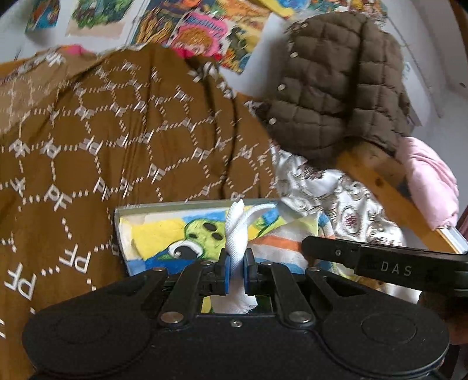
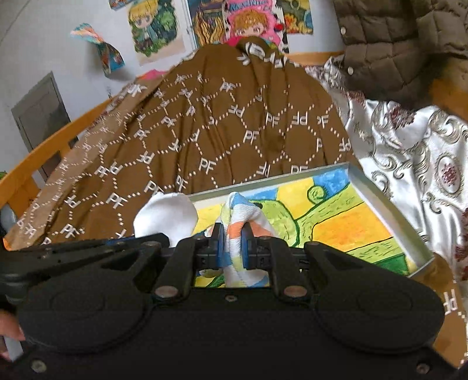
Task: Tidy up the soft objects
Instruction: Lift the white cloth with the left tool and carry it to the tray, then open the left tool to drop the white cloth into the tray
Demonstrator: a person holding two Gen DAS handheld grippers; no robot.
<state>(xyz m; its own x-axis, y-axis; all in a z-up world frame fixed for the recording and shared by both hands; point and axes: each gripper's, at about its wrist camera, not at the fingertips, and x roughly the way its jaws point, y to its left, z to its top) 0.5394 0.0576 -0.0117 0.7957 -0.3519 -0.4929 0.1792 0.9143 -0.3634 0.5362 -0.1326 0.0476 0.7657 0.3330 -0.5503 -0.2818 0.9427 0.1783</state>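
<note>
Left claw: the left claw [image 1: 237,270] is seen clamped on a white knitted sock [image 1: 237,233], the fabric pinched between its blue pads and standing up above them.
Right claw: the right claw [image 2: 233,248] is seen clamped on a white sock with orange and blue stripes [image 2: 238,222], bunched between its blue pads.
White sock: it is held over the near edge of a shallow grey-rimmed tray with a painted yellow, green and blue picture inside [image 2: 377,195]; in the right wrist view its rounded end [image 2: 165,214] is shown just left of the striped sock.
Striped sock: it is held above the tray's picture; in the left wrist view it [image 1: 283,239] is seen draped just right of the white sock.
Tray: it is set on a brown bedcover printed with white dotted hexagons and "PF" letters [image 1: 117,146], beside a silver-white cloth with dark red ornaments [image 2: 424,163].
Background: a brown quilted jacket with metal snaps [image 1: 339,87] is hung over a yellow wooden bed rail [image 1: 389,187]; a pink padded garment [image 1: 430,184] is draped just right of it; colourful cartoon posters [image 2: 158,26] are fixed to the wall.
</note>
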